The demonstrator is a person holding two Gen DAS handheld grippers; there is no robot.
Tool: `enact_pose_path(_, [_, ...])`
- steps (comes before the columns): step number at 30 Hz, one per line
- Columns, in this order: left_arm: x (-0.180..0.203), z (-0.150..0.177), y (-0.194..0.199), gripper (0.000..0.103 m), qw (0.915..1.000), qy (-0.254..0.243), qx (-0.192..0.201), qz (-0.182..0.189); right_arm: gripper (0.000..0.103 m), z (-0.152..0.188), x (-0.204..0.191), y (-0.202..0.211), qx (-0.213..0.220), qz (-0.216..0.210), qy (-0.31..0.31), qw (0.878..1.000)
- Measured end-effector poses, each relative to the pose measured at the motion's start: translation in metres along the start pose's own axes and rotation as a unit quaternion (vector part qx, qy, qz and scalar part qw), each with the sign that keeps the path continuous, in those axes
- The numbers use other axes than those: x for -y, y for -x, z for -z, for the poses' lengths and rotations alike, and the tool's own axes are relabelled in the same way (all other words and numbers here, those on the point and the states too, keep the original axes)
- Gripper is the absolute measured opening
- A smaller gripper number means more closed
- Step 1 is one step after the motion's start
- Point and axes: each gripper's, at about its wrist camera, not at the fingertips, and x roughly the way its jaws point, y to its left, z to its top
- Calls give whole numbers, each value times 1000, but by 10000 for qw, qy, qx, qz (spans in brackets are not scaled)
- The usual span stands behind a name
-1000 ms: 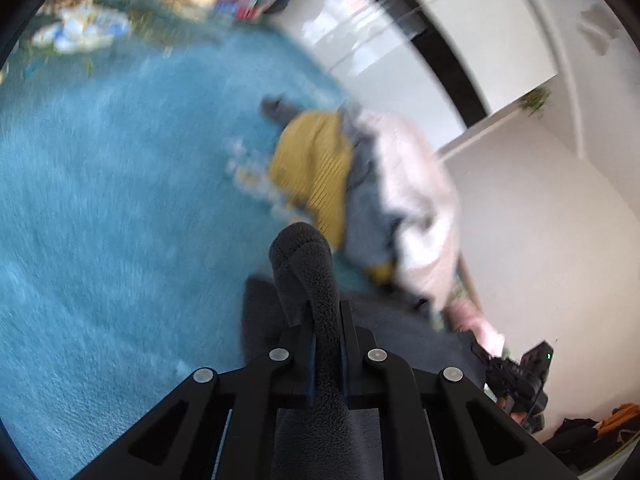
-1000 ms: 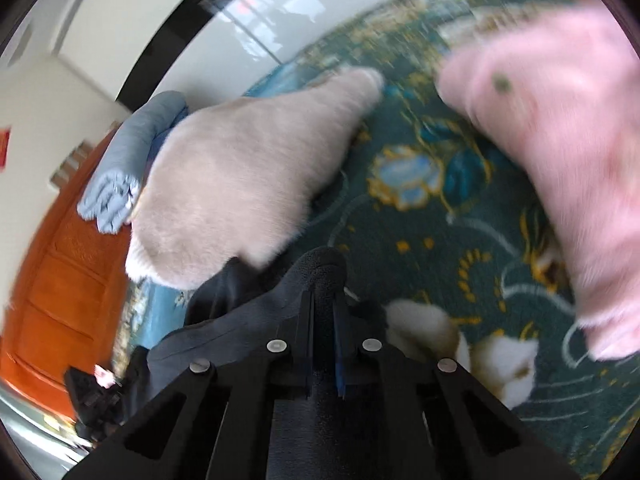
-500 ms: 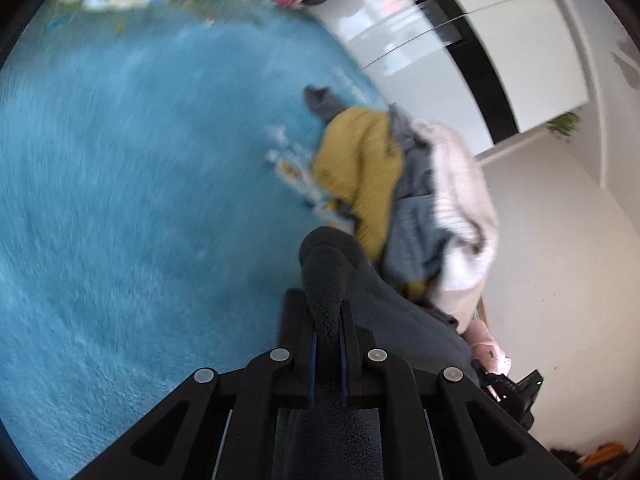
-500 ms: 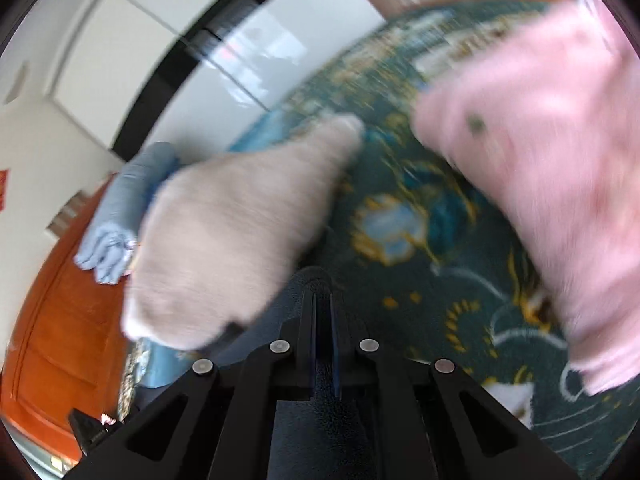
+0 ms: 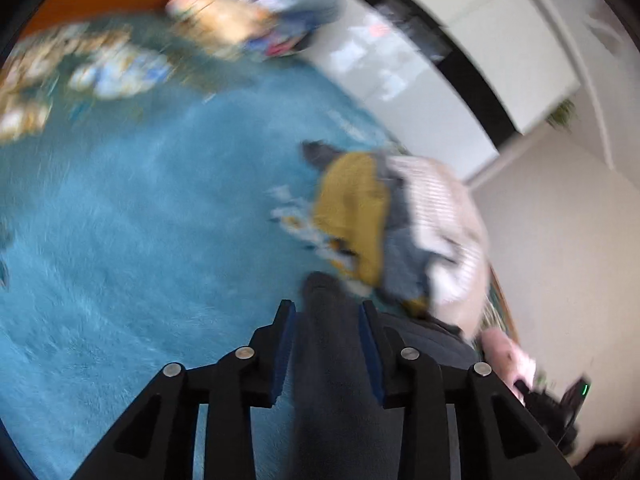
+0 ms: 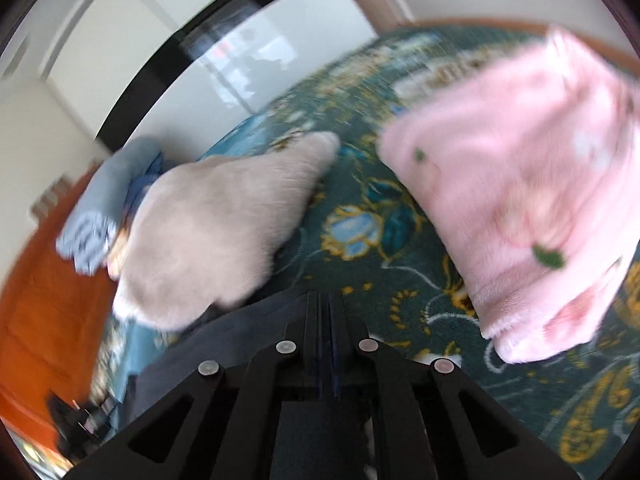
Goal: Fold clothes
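Note:
A dark grey garment [image 5: 332,380] runs up between the fingers of my left gripper [image 5: 327,316]. Its folded edge pokes just past the tips, above the blue plush blanket [image 5: 140,240]. The left jaws are opening and the blue pads stand off the fold, with a sliver of blanket showing on the left side. In the right wrist view the same dark garment [image 6: 224,340] stretches off to the left from my right gripper [image 6: 324,300], which is shut on the fabric's edge above the floral bedspread [image 6: 380,240]. Both views are motion-blurred.
A pile with a mustard garment [image 5: 352,208], a grey one [image 5: 404,248] and a white striped one [image 5: 444,208] lies ahead of the left gripper. A beige fluffy garment [image 6: 224,232], a pink fluffy one [image 6: 520,208] and a light blue folded one [image 6: 100,208] surround the right.
The left jaws have spread apart from the dark fold they were pinching. The right gripper stays shut, and the fabric bulge over its tips has flattened.

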Motion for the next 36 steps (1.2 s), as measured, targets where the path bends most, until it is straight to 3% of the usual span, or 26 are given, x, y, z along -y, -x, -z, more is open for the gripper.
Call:
enact_pose_path(4, [66,35,0,44,9908,-1231,-342,437,8,27,-43,12,-194,-391,823,9956])
enact_pose_path(6, [89,54,-7,44,9817,-1744,-572,512,26,45,-64,16,-320,-638,1262,9894])
enact_pose_path(7, [95,63,-14,45,9779,-1924,-672,471,29,53,-72,18,-323,-700,1455,9863])
enact_pose_path(9, [96,74,-33,45,9732,-2101,-920,182,32,65,-72,18,-225,-554,1663,9843])
enact_pose_path(12, [85,82,-64,45,9710,-2023,-1248,-257,33,70,-52,1,-499,-326,1309,9896])
enact_pose_path(16, [87,84,-58,46,9715,-2069,-1129,-241,32,73,-34,-11,-668,-548,872,9924])
enact_pose_path(20, [82,76,-28,46,9822,-1682,-830,33,33,80,-35,14,-452,-661,769,9938])
enact_pose_path(21, [75,75,-18,49,9869,-1460,-688,-34,35,84,-31,21,-402,-703,704,9942])
enact_pose_path(23, [63,74,-2,65,9943,-976,-400,-144,46,92,-22,35,-334,-802,538,9948])
enact_pose_path(25, [44,79,12,65,9985,-444,-292,-156,52,104,-5,47,-502,-1057,184,9930])
enact_pose_path(29, [7,102,28,74,9977,430,-415,-322,55,129,27,55,-850,-1476,-480,9842])
enact_pose_path(33, [-11,120,17,77,9935,879,-713,-88,83,143,41,47,-984,-1489,-1008,9788])
enact_pose_path(36, [-17,127,8,77,9899,1192,-758,149,84,142,42,37,-902,-1553,-1225,9761])
